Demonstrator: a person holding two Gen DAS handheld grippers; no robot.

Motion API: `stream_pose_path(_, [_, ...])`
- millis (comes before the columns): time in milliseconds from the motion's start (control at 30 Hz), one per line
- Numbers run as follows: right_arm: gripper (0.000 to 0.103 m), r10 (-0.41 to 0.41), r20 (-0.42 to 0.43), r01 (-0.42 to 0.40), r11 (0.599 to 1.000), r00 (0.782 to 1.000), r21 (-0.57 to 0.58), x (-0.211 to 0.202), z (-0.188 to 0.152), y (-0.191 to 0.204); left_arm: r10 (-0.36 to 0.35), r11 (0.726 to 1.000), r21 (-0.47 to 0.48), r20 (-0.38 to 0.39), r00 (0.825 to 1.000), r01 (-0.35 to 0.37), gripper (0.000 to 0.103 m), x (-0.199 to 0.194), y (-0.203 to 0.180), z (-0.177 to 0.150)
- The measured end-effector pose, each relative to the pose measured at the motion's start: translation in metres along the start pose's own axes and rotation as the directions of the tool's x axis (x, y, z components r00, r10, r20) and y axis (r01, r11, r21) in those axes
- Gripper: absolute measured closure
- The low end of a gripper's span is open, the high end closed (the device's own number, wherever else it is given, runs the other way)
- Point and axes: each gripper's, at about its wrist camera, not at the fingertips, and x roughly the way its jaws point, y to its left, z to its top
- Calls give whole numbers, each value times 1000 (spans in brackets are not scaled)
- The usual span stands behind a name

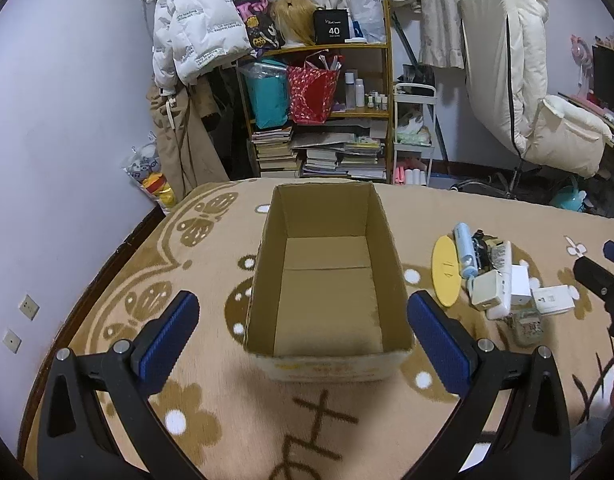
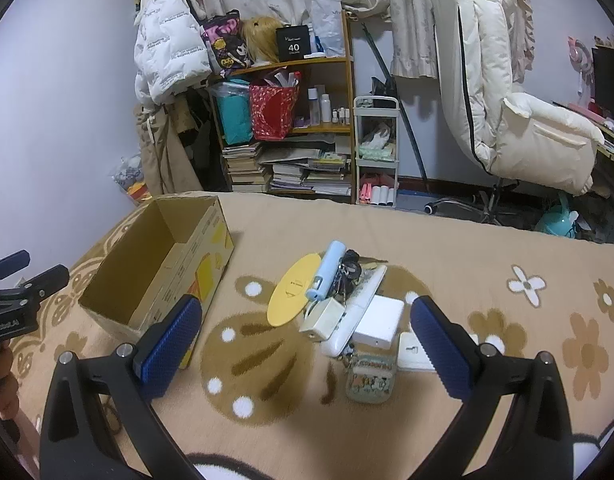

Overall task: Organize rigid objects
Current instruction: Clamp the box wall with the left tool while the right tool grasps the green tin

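We are holding both the left gripper (image 1: 303,338) and the right gripper (image 2: 307,346) with jaws spread wide and gripping nothing, so sorting is barely beginning. Just ahead of the right one, the pile of small items (image 2: 347,304) is lying untouched on the patterned blanket (image 2: 507,248). Farther left, the cardboard box (image 1: 267,256) is sitting empty.

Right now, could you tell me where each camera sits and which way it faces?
Left wrist: behind the open left tongs, facing the empty cardboard box; the right tongs show at the right edge.
Right wrist: behind the open right tongs, facing the pile with the yellow disc; the left tongs and a hand show at left.
Shared: box, pile, bookshelf, blanket.
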Motion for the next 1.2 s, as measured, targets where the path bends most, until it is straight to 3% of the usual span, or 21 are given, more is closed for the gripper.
stream_pose_path(333, [0, -14, -33, 13, 1000, 999, -23, 31, 12, -6, 7, 1000, -3, -78, 997, -7, 0, 51, 7, 16])
stream_pose_path(700, [0, -61, -160, 72, 995, 985, 65, 74, 6, -42, -24, 999, -34, -219, 976, 17, 1, 105, 18, 13])
stream_pose_path(800, [0, -65, -201, 84, 993, 977, 87, 85, 1, -50, -35, 999, -42, -253, 967, 25, 12, 114, 20, 10])
stream_pose_path(1033, [0, -77, -276, 109, 989, 958, 103, 102, -9, -56, -121, 991, -98, -310, 943, 94, 14, 128, 25, 5])
stream_pose_path(1167, [0, -85, -306, 123, 987, 948, 107, 103, -13, -55, -93, 995, -76, -320, 943, 72, 15, 131, 24, 3])
stream_pose_path(1200, [0, -80, -314, 119, 987, 946, 108, 103, -14, -55, -88, 995, -74, -325, 942, 68, 19, 132, 24, 2])
